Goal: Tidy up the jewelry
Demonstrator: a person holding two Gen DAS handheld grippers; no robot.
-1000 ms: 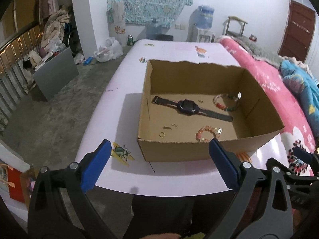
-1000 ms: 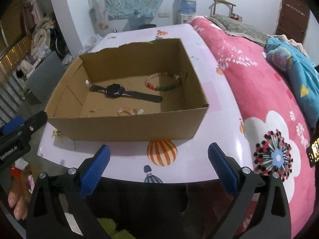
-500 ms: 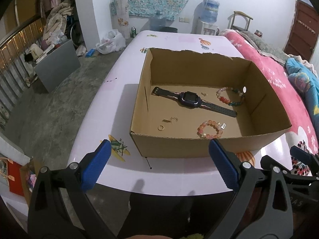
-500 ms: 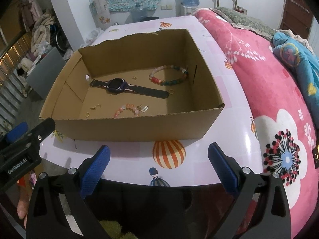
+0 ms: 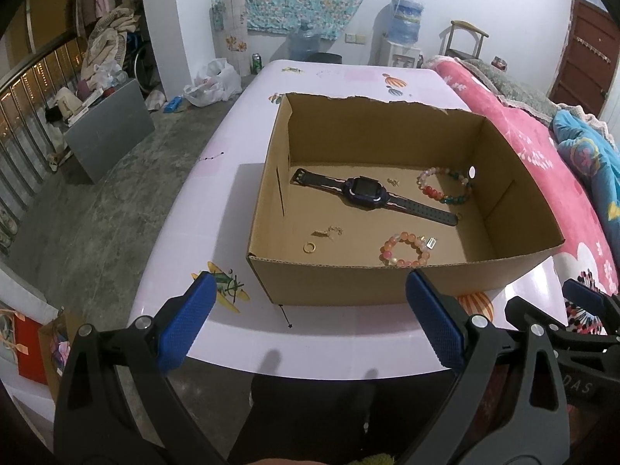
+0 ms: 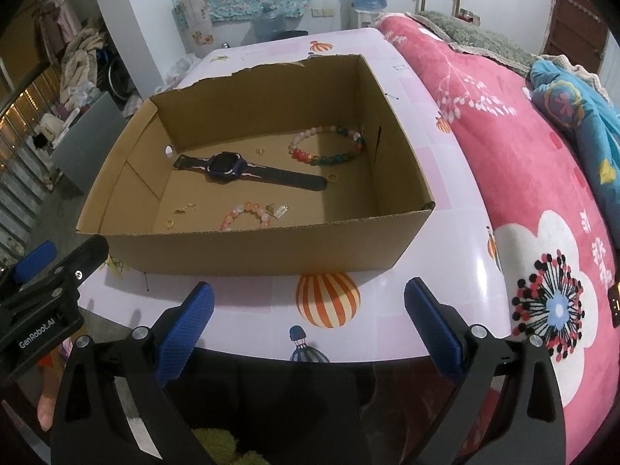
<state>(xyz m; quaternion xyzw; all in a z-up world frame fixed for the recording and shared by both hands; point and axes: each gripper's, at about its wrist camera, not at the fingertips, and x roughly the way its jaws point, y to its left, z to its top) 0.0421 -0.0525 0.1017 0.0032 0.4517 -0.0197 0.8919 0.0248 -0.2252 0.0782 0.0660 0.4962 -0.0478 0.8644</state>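
Note:
An open cardboard box [image 5: 329,283] [image 6: 271,248] stands on the pale pink table [image 5: 217,178] [image 6: 438,302]. Inside lie a dark watch [image 5: 364,190] [image 6: 226,164], a multicoloured bead bracelet [image 5: 445,186] [image 6: 329,143], a pink bead bracelet with a charm [image 5: 405,248] [image 6: 244,213], a gold ring [image 5: 309,247] [image 6: 169,223] and small gold pieces [image 5: 329,230] [image 6: 186,208]. My left gripper [image 5: 310,325] is open and empty, just short of the box's near wall. My right gripper [image 6: 308,327] is open and empty over the table's near edge.
A pink flowered blanket [image 6: 542,193] covers the bed right of the table, with a blue quilt [image 6: 573,104] on it. Bare concrete floor [image 5: 97,213], a grey cabinet [image 5: 108,131] and piled clothes lie to the left. A water dispenser [image 5: 403,35] stands at the far wall.
Both grippers have risen and tilted down a little, so I see deeper into the box. The jewelry has not moved. Both grippers stay open.

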